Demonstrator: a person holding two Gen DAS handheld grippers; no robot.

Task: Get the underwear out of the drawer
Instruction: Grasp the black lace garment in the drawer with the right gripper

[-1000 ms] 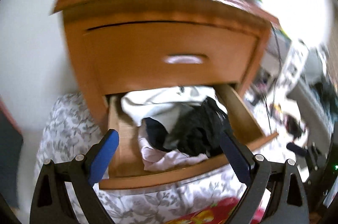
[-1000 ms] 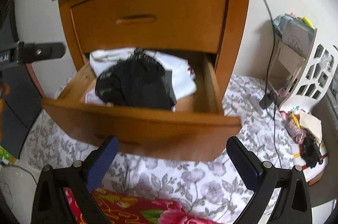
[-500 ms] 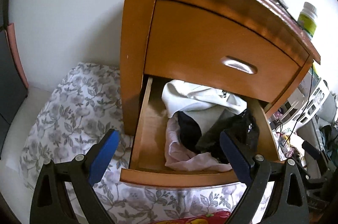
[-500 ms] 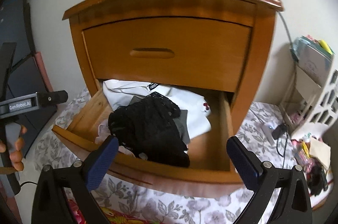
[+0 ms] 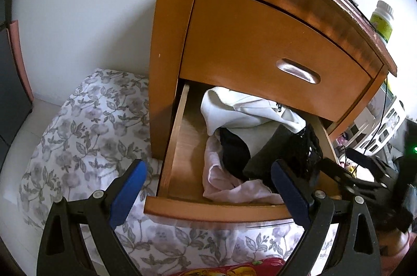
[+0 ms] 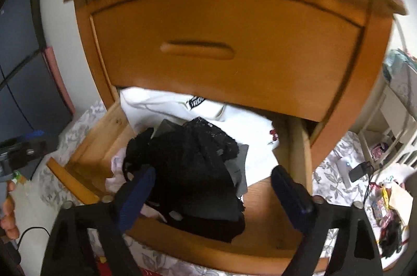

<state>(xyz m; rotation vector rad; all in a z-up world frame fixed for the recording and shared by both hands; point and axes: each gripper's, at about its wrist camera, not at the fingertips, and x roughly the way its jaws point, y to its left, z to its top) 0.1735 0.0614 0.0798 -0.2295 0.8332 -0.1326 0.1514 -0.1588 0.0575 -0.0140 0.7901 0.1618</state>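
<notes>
The right gripper point(image 6: 212, 194) is pitched down over the open drawer point(image 6: 224, 247), its jaws spread and just closing, the black underwear point(image 6: 192, 171) lying between them at 12 o'clock, unpinched. The left gripper point(image 5: 208, 192) is held released. A garment label is blurred beyond reading.

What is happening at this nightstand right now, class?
A person holds a gripper in each hand over the open lower drawer. The right gripper has just been closing, its jaws straddling the black lace underwear, not yet pressing it. The left gripper hovers open, holding nothing. Nothing is out of the drawer.
</notes>
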